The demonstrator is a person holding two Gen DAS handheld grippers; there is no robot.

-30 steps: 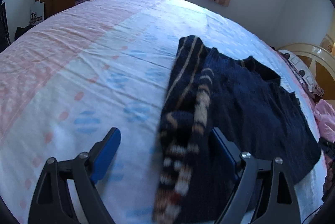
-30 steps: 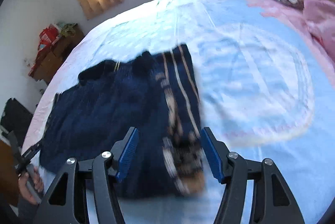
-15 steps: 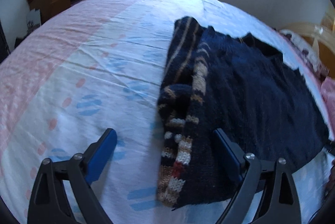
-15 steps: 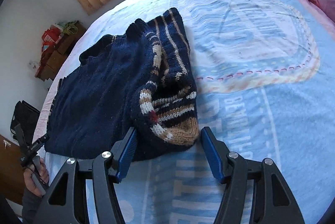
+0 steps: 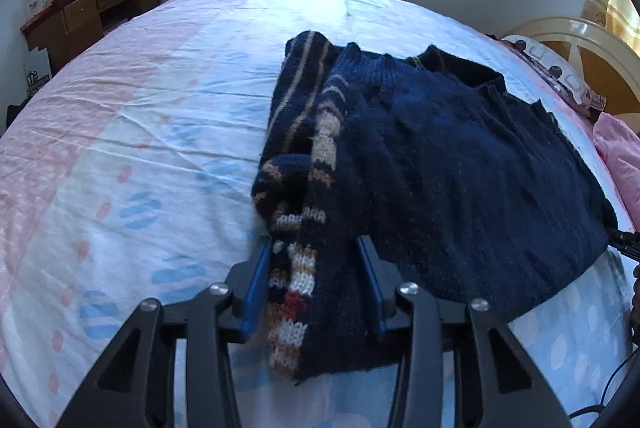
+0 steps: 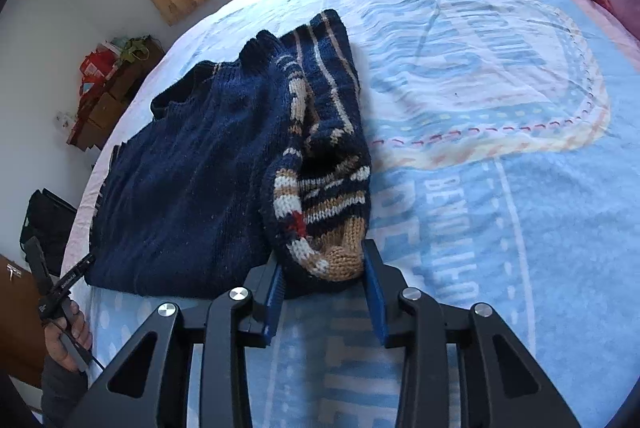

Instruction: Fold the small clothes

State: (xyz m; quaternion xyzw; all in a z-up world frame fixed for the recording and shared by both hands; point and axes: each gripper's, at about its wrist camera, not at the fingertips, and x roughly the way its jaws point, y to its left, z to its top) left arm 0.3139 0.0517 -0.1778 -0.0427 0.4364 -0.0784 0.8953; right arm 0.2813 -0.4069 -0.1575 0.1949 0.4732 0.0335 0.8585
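Note:
A navy knitted sweater (image 5: 460, 168) lies flat on the bed, with a striped sleeve (image 5: 304, 212) folded along its left side. My left gripper (image 5: 314, 248) points down at the near end of that striped strip. Its jaws are closing, the fabric fills the gap and both pads touch it. In the right wrist view the same sweater (image 6: 192, 168) lies to the left, and its striped sleeve ends in a tan cuff (image 6: 332, 228). My right gripper (image 6: 324, 252) is closing too, and the bunched cuff is pressed between its blue pads.
The bed sheet (image 5: 140, 132) spreads wide around the sweater, pale blue and pink. A wooden desk (image 5: 80, 12) piled with things stands by the far wall. A headboard (image 5: 580, 40), a pillow (image 5: 560, 76) and pink bedding (image 5: 620, 156) lie at the right. A person's hand (image 6: 68, 328) shows at the left edge.
Both grippers came closer to the sweater's striped sleeve ends. Their jaws narrowed from wide apart to touching the fabric on both sides.

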